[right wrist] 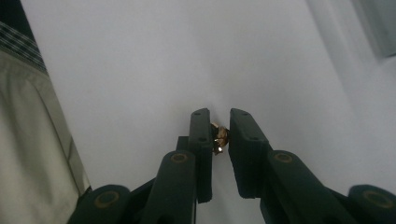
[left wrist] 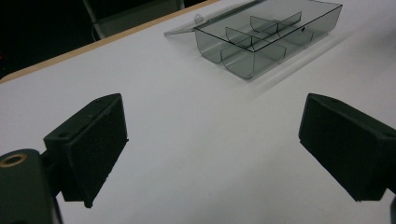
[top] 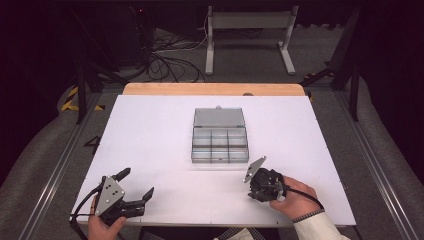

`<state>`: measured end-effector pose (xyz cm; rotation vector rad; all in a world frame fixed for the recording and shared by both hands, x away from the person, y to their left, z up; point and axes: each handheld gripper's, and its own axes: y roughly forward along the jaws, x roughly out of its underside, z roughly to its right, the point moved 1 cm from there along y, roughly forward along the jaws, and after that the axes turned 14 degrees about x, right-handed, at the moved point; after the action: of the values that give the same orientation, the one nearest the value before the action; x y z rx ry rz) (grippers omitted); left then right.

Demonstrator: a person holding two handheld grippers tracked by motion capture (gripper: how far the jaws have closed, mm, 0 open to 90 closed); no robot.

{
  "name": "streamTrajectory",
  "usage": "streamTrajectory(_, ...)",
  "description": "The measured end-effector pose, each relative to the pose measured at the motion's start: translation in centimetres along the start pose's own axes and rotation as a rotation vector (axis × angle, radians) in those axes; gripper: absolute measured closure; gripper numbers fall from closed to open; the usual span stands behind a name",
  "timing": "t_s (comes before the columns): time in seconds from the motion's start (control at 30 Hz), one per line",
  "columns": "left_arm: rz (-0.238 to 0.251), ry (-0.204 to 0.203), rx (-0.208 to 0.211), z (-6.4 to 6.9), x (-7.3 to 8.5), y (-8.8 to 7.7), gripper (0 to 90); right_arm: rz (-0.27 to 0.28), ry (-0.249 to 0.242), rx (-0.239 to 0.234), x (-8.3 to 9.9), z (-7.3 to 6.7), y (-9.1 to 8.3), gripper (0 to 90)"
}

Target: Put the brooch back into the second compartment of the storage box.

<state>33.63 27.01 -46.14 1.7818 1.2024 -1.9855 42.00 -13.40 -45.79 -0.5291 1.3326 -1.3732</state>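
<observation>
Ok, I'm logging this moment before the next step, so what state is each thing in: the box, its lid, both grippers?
Compartment box: open, compartments look empty, flat on the table.
Lid: swung fully back, lying behind the box.
Left gripper: open, nothing between its fingers.
Right gripper: shut on a small gold-coloured piece, low over the table.

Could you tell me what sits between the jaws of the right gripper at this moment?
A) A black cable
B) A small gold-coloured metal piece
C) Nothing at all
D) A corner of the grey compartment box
B: the right gripper view shows the right gripper with its jaws drawn close together on a small gold-coloured metal piece, above the white table.
</observation>
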Motion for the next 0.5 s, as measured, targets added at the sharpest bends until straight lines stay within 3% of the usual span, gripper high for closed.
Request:
streamTrajectory(0.4,-0.002,0.0,0.001,-0.01,0.01,0.01,8.2,0.023,0.005,0.02,-0.3,0.17,-0.66,79.8)
streamTrajectory(0.5,0.0,-0.001,-0.001,-0.02,0.01,-0.02,8.2,0.05,0.011,0.028,-0.41,0.28,-0.96,79.8)
